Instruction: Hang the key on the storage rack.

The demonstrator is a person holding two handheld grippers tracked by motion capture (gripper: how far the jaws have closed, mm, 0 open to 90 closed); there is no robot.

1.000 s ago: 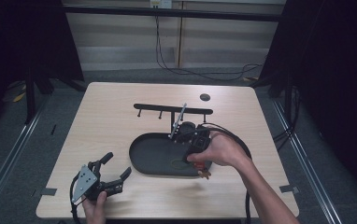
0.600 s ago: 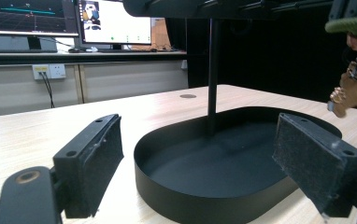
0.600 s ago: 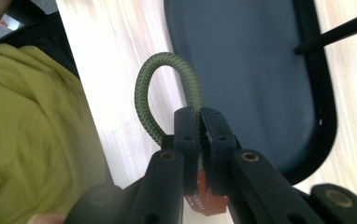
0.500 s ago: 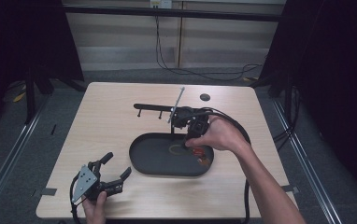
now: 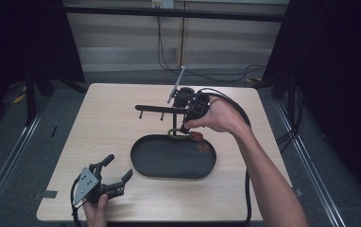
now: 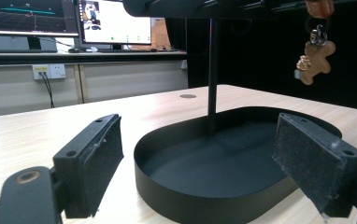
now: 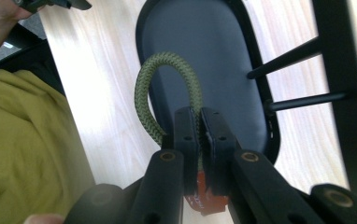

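At the table's point(image 5: 107, 127) near-left corner, the left gripper point(image 5: 116, 173) rests with jaws apart, bare wood around it. 1 black oval tray point(image 5: 174, 158) lies centre, long axis left-right, its rack bar point(image 5: 162, 109) behind. Above the tray's far rim, the right gripper point(image 7: 199, 128) is clamped on 1 green cord loop point(image 7: 167, 88), which arches toward the tray.

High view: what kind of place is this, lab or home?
Probably a lab recording station: black curtains around a lone wooden table, monitors on a bench, cables trailing along the floor.
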